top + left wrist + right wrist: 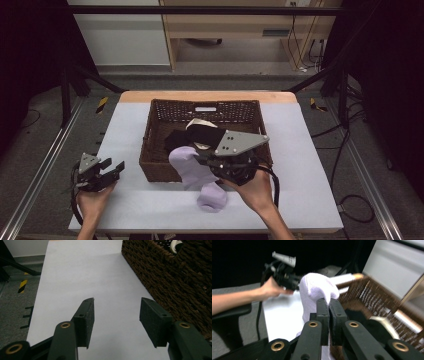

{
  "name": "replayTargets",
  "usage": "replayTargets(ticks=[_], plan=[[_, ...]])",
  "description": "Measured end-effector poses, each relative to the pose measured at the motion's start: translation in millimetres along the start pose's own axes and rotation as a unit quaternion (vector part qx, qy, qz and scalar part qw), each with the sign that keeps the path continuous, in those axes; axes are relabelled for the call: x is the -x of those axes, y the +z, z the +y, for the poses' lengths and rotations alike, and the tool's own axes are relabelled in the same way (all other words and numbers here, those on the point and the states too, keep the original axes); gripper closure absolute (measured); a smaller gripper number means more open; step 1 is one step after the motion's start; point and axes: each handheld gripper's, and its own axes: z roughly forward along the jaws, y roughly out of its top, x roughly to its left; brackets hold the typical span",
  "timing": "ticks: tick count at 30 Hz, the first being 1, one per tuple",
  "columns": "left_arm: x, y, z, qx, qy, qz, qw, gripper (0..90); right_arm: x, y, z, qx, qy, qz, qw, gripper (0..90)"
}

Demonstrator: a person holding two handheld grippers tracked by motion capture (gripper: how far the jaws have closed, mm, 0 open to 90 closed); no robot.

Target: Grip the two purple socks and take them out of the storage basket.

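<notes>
Right gripper (200, 159), jaws pinched on the lavender sock (192, 172) at lower centre, draped over the wicker basket (150, 145) front rim. Left gripper (112, 169), lower left, spread, empty. Risk: the thin pinch slips, or the trailing toe snags on the rim.

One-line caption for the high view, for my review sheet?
Right hand-held gripper shut on a lavender sock draped over the wicker basket's front rim; left hand-held gripper open.

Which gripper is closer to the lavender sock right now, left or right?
Right. The right gripper is clamped on the lavender sock; the left gripper sits open, apart from it, left of the basket.
</notes>
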Motion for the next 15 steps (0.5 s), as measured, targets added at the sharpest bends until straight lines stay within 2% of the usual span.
replayTargets(ticks=[5, 10, 11, 12, 15], plan=[[0.6, 0.6, -0.3, -0.001, 0.001, 0.000, 1.0000, 45.0, -2.2, 13.1, -32.3, -0.032, 0.024, 0.006, 0.9992, 87.8], [0.5, 0.7, -0.5, -0.002, 0.001, 0.000, 1.0000, 45.0, 0.1, 24.2, -65.1, -0.061, 0.053, 0.011, 0.9967, 87.6], [0.5, 0.8, -0.6, -0.002, 0.001, 0.001, 1.0000, 45.0, 1.1, 28.8, -77.1, -0.072, 0.061, 0.006, 0.9955, 87.6], [0.6, 1.0, -0.7, -0.003, 0.001, 0.001, 1.0000, 45.0, 1.1, 28.8, -77.1, -0.072, 0.061, 0.006, 0.9955, 87.6], [1.1, 1.6, -1.1, -0.007, 0.001, -0.001, 1.0000, 45.0, 4.0, 39.1, -96.1, -0.093, 0.071, -0.003, 0.9931, 87.4]])
